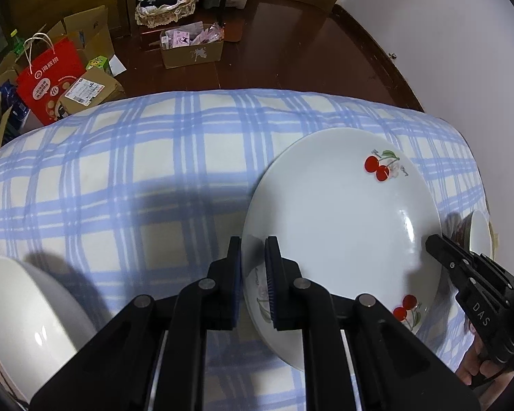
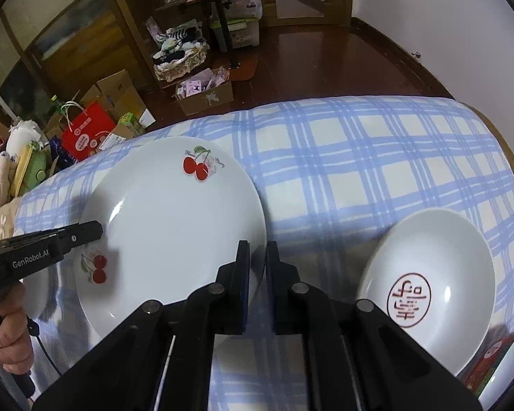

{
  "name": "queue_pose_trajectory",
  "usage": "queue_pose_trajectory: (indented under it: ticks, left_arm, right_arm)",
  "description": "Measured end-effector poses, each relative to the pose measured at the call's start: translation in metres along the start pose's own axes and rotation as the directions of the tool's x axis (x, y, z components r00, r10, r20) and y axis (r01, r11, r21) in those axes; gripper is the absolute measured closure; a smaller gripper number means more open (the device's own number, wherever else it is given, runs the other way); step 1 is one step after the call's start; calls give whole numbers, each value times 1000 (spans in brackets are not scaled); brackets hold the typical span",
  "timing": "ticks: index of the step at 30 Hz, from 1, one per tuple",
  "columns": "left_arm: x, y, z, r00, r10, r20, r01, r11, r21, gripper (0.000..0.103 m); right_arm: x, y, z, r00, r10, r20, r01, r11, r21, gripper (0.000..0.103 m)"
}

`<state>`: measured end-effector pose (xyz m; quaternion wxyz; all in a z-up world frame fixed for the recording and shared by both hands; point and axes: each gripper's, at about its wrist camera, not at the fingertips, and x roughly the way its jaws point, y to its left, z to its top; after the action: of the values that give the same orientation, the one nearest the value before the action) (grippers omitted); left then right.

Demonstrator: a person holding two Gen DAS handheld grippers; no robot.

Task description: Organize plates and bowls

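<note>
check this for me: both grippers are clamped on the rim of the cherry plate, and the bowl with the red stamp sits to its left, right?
Not quite. The right wrist view shows the bowl to the right of the cherry plate, not the left. The left gripper and right gripper do clamp its rim.

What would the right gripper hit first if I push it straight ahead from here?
Likely the cherry plate: the right gripper already straddles its near rim, so the rim slides deeper between the jaws. Beyond lies checked cloth. Depth is uncertain.

"DAS" on right gripper, "GenRobot.AI" on left gripper, red seal character in bowl
</note>
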<state>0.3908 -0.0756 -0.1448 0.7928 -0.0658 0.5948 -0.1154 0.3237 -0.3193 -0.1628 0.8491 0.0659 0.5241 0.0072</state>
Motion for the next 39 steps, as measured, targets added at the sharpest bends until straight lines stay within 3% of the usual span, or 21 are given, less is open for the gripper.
queue_pose_trajectory:
  ticks: [4,8,17,25,39]
  left_arm:
    - [-10,-12,-17,998,58,19,-60,995,84,89]
    - [-21,-18,-32,998,62,33,-65,992,107,89]
    - [-47,-13,-70,999,-34,5,34,997,66,90]
    - [-88,-21,-105,996,-81,31,79,995,63,90]
    - [-152,-61,-155,994,-65,90,54,990,127,90]
  right_arm:
    - [-6,1,-14,1000,9,-10,-9,1000,2,94]
    - [-15,-2,-29,1000,14,-10,-14,1000,21,94]
    - [-54,-7,-58,999,39,19,-40,996,79,96]
    - [-97,-6,-89,998,33,50,-37,995,90,96]
    - [-177,-20,-138,993,31,114,-45,991,124,96]
